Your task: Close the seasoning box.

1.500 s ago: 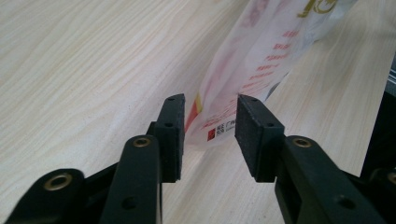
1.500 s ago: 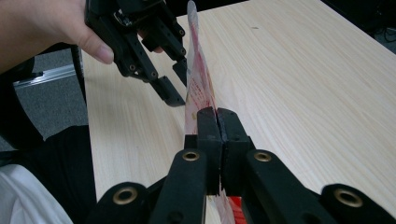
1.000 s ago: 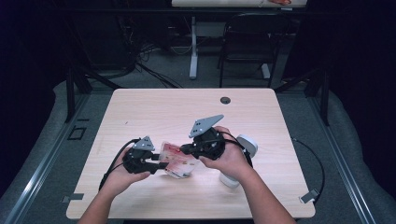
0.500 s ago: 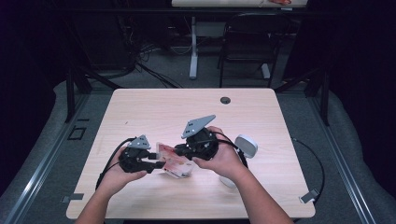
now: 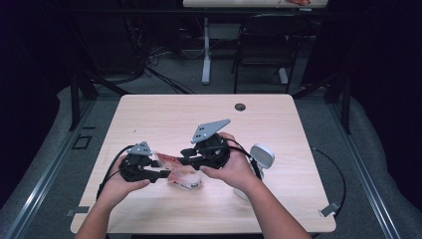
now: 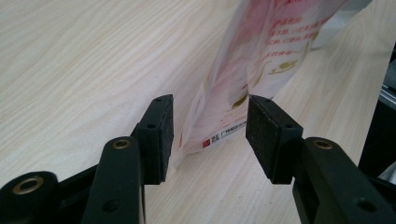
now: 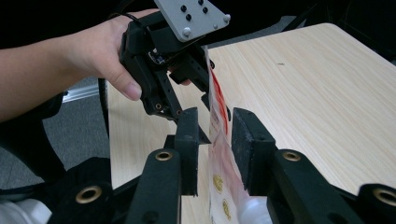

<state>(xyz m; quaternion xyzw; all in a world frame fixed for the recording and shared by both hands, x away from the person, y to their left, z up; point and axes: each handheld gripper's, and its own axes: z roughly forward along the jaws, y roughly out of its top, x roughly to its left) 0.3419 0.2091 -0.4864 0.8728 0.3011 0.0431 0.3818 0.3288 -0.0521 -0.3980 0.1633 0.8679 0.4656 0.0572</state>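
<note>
**My two grippers around a thin plastic bag**

My left gripper (image 6: 208, 135) has its jaws apart. They have just been opening wider. The bag (image 6: 261, 60) hangs between them. It is thin and see-through, with red and gold print on it. One edge of the bag lies close against the pad (image 6: 161, 135) on one side. I cannot tell if it really touches. The other pad (image 6: 264, 135) stands clear of the bag, so nothing is squeezed here.

My right gripper (image 7: 215, 149) also has its jaws apart, and they too have just been opening. The bag (image 7: 219, 140) stands up on its edge in the gap between them, like a thin wall. There is a little space on each side of it. Past my right jaws I can see my left gripper (image 7: 205, 93) and my left hand (image 7: 102, 51) around it, at the far end of the same bag.

From above, the bag (image 5: 181, 172) sits between my two grippers, near the front edge of the table (image 5: 199, 112). My left gripper (image 5: 161, 174) comes at it from the left. My right gripper (image 5: 185, 155) comes at it from the right, held in my right hand (image 5: 234, 167). Something white lies under the bag, but I cannot tell what it is.

Just beside my right hand is a round white thing (image 5: 262, 157). Farther back on the table is a small dark round hole (image 5: 240, 106). Behind the table stands a dark chair (image 5: 261, 55) on the grey floor (image 5: 308, 107).
</note>
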